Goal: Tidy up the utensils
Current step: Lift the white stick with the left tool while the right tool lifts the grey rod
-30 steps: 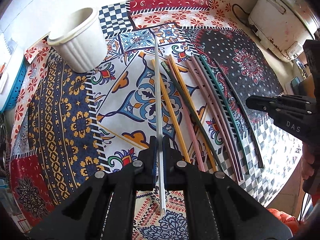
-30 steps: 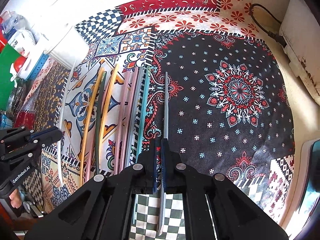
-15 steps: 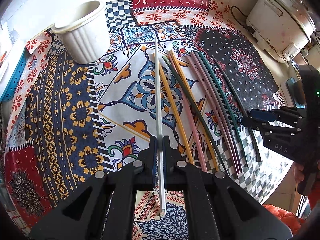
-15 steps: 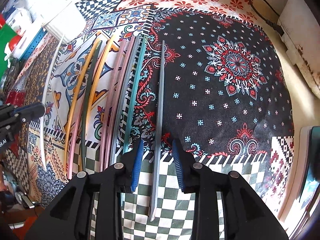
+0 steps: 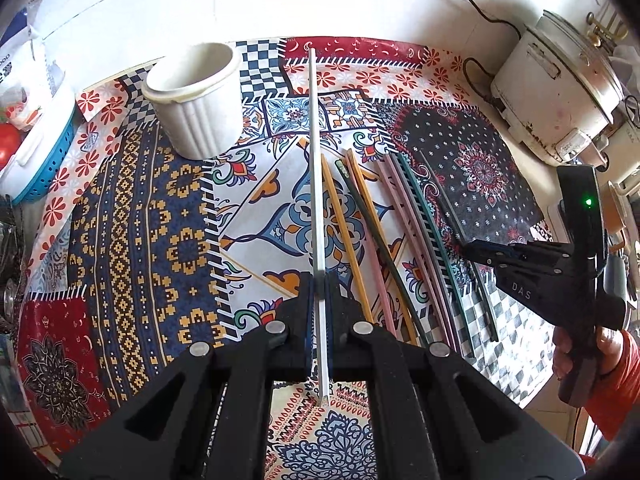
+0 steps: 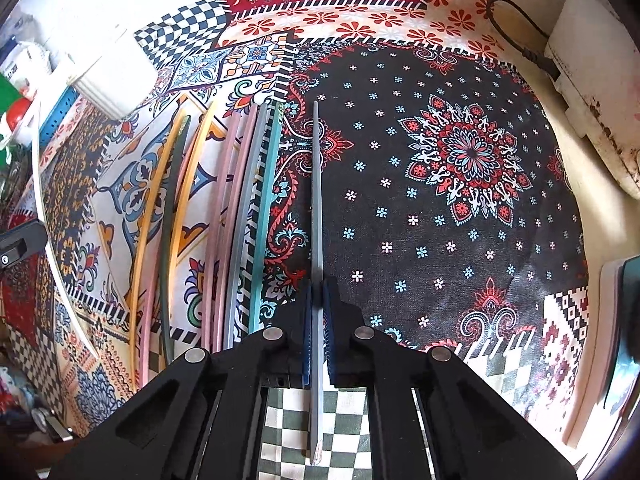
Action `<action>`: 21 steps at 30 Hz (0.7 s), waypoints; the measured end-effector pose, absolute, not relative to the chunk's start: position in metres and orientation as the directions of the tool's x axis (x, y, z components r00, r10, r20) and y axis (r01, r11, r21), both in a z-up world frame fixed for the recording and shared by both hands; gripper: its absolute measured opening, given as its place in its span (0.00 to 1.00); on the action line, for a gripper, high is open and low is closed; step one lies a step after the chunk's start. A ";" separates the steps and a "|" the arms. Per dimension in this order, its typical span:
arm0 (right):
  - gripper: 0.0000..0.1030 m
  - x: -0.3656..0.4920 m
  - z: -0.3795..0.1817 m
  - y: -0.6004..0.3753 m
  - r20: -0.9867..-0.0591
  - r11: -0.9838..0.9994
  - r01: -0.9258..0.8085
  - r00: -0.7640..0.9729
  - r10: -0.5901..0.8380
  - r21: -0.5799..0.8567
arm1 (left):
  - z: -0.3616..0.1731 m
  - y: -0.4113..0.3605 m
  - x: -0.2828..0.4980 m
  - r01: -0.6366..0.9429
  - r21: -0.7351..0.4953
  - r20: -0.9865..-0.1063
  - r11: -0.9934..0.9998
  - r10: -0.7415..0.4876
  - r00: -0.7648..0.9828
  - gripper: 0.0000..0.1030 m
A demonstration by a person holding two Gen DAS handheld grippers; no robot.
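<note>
My left gripper [image 5: 319,280] is shut on a white chopstick [image 5: 315,168], lifted and pointing toward the far edge, just right of the white ribbed holder cup [image 5: 196,96]. My right gripper [image 6: 319,288] is shut on a grey chopstick [image 6: 316,200] lying along the dark flowered patch of the cloth. Several chopsticks lie side by side on the cloth: yellow [image 5: 344,232], dark green [image 5: 380,248], pink [image 5: 404,216] and teal [image 5: 428,232]. They also show in the right wrist view, left of my gripper, with the teal one [image 6: 264,220] nearest. The right gripper [image 5: 480,250] shows at the right of the left wrist view.
A patchwork tablecloth [image 5: 132,216] covers the table. A white rice cooker [image 5: 560,92] with a black cord [image 6: 516,36] stands at the far right. A blue basket [image 5: 44,168] sits at the left edge. The white holder cup also shows in the right wrist view [image 6: 108,72].
The right gripper, open around the grey chopstick half a second ago, has closed on it. The left gripper has raised the white chopstick, its tip now nearer the cup.
</note>
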State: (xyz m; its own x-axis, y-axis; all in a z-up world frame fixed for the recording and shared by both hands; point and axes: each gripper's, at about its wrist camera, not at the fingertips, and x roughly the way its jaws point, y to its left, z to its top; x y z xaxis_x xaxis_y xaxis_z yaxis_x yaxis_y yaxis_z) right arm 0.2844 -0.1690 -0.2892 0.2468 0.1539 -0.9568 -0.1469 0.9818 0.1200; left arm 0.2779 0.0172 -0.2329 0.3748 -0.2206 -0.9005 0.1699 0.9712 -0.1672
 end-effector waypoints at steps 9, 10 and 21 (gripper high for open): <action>0.05 0.284 -0.260 -0.172 -0.928 0.976 -0.146 0.311 0.203 0.164 | -0.213 0.029 0.277 0.138 -0.174 -0.871 0.975 -0.218 0.441 0.03; 0.05 0.284 -0.255 -0.171 -0.924 0.975 -0.149 0.323 0.205 0.164 | -0.211 0.030 0.277 0.134 -0.174 -0.867 0.976 -0.216 0.449 0.03; 0.05 0.285 -0.208 -0.151 -0.857 0.951 -0.230 0.427 0.288 0.205 | -0.182 0.042 0.277 0.096 -0.203 -0.816 0.974 -0.223 0.533 0.00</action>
State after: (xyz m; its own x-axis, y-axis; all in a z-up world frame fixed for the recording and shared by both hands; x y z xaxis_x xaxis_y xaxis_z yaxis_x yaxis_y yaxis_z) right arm 0.2848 -0.1511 -0.2084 0.4270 0.2882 -0.8571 -0.2301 0.9513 0.2053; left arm 0.2765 0.0416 -0.1818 0.5331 -0.2228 -0.8162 0.0957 0.9744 -0.2034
